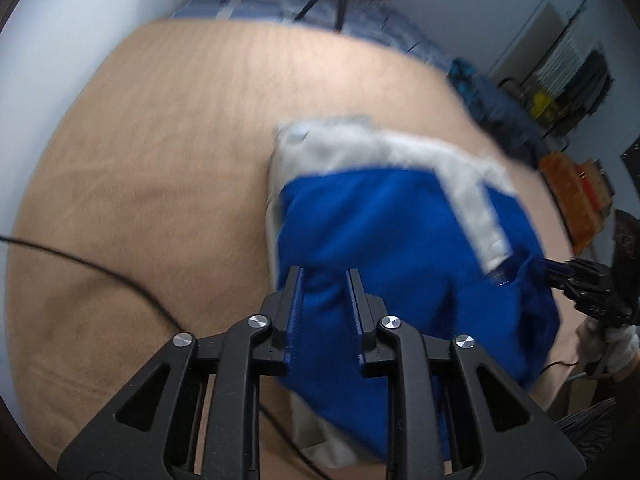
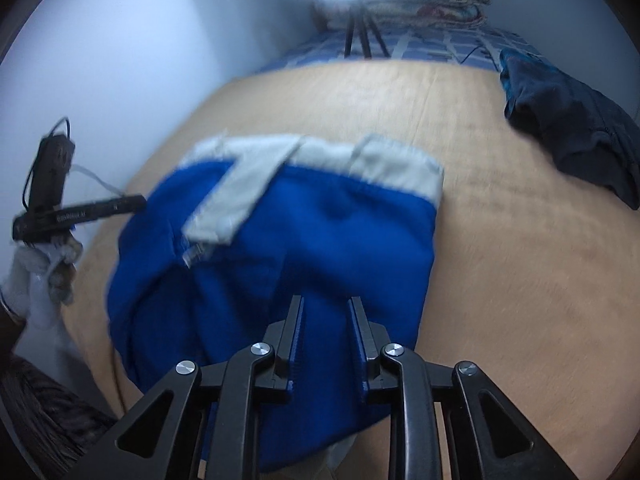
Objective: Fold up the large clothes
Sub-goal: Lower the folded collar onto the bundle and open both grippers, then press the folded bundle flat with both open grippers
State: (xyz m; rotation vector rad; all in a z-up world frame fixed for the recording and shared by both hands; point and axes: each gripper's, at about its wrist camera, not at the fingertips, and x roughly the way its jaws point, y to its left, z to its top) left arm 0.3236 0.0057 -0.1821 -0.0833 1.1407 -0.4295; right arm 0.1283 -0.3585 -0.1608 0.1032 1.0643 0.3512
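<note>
A blue garment with pale grey bands lies bunched on a tan bed cover. My left gripper is shut on a fold of the blue cloth, which fills the gap between its fingers. In the right wrist view the garment spreads ahead, and my right gripper is likewise shut on its near blue edge. The right gripper also shows at the garment's right side, and the left gripper at its left side, held by a gloved hand.
A pile of dark navy clothes lies on the far right of the tan cover. A tripod with a bright ring light stands on a blue checked sheet beyond. A black cable crosses the cover at left. A white wall borders the left.
</note>
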